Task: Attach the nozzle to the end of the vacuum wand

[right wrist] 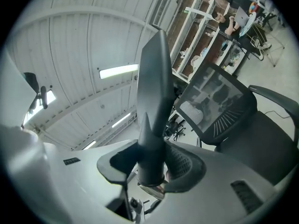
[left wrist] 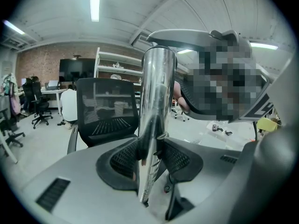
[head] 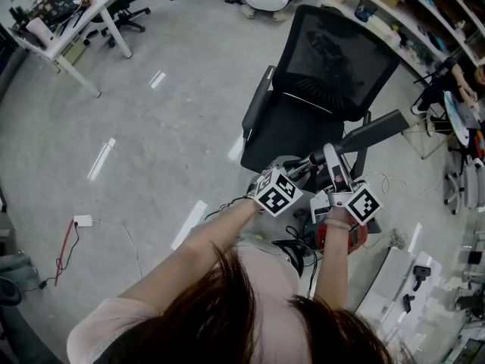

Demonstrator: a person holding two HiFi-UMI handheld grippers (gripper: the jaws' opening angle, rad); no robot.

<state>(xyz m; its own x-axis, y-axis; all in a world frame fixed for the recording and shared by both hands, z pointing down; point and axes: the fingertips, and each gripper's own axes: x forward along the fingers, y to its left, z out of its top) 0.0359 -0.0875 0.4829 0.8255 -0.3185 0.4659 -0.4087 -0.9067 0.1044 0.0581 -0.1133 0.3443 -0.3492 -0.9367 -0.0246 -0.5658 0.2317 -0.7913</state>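
Left gripper [left wrist: 152,153] jaws clamp the chrome vacuum wand [left wrist: 156,92], right gripper [right wrist: 152,164] jaws the dark crevice nozzle [right wrist: 154,92] — best align axes, then push straight.

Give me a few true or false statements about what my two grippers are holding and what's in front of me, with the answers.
1. The left gripper is shut on a shiny metal wand. True.
2. The right gripper is empty, with its jaws wide apart. False: it is clamped on the nozzle.
3. A black office chair with a mesh back stands in front of the person. True.
4. The nozzle is bright yellow and ball-shaped. False: it is dark grey, long and tapered.
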